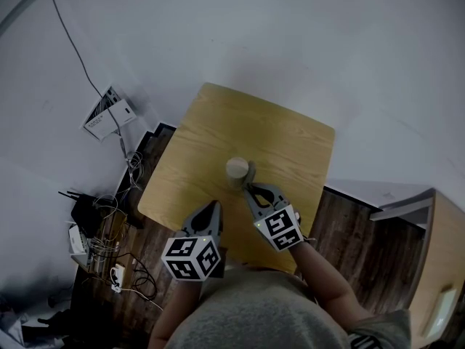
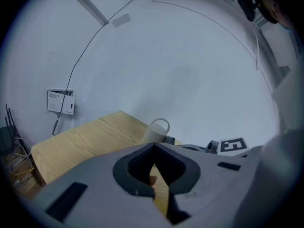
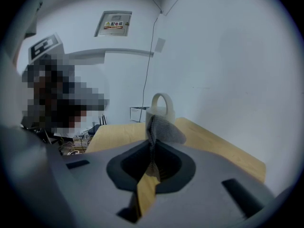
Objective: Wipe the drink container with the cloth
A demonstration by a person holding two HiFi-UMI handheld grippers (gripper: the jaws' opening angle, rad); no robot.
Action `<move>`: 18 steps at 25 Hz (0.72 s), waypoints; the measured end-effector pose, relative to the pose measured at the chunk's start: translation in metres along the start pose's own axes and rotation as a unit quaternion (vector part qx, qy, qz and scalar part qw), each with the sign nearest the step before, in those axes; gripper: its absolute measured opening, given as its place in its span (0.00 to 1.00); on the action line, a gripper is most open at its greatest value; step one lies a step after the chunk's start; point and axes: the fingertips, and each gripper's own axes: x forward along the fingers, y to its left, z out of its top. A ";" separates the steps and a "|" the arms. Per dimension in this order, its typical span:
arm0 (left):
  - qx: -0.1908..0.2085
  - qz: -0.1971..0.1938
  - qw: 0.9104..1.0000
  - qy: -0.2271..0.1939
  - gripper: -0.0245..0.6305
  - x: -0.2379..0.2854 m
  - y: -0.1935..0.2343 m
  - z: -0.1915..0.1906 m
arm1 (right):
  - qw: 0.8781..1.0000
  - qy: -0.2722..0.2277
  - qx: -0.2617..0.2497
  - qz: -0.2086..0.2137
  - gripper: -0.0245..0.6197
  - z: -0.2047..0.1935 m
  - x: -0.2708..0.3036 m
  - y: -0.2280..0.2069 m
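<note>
Just ahead of the right gripper (image 1: 251,190): the drink container (image 1: 237,169), a pale cup standing upright on the table (image 1: 218,133), near the middle of the top.
Right gripper, state: jaws clamped on the cloth (image 3: 161,129); the pads meet on its lower edge in the right gripper view (image 3: 153,144).
Cloth: grey and textured, it rises from the jaw tips as a folded flap and covers the lower front of the container (image 3: 160,110). Whether it presses on the cup cannot be told.
Container, detail: a loop handle (image 3: 162,100) arches over the top, showing above the cloth.
Left gripper (image 1: 213,206): it hovers over the table's near edge, to the left of the right gripper and further back from the cup, touching neither.
Left gripper, state: jaws together with nothing between them; the tips meet in the left gripper view (image 2: 154,146), and only wood shows through the slit below.
Beyond the left gripper's tips: the container (image 2: 156,131), and to its right the right gripper's marker cube (image 2: 232,145).
Left of the left gripper, below table level: tangled cables (image 1: 109,227) on the dark floor (image 1: 363,231).
</note>
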 end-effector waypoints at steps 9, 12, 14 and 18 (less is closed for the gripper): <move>-0.002 -0.001 1.000 0.006 0.04 0.001 0.006 -0.001 | 0.999 0.041 0.002 0.009 0.06 -0.032 0.019 0.006; -0.003 -0.001 1.000 0.009 0.04 0.001 0.009 -0.002 | 0.998 0.056 0.006 0.011 0.06 -0.043 0.026 0.007; -0.005 -0.001 1.000 0.010 0.04 0.001 0.010 -0.002 | 0.998 0.067 0.009 0.012 0.06 -0.053 0.031 0.006; -0.007 -0.001 1.000 0.012 0.04 0.000 0.012 -0.002 | 0.997 0.079 0.015 0.012 0.06 -0.061 0.036 0.008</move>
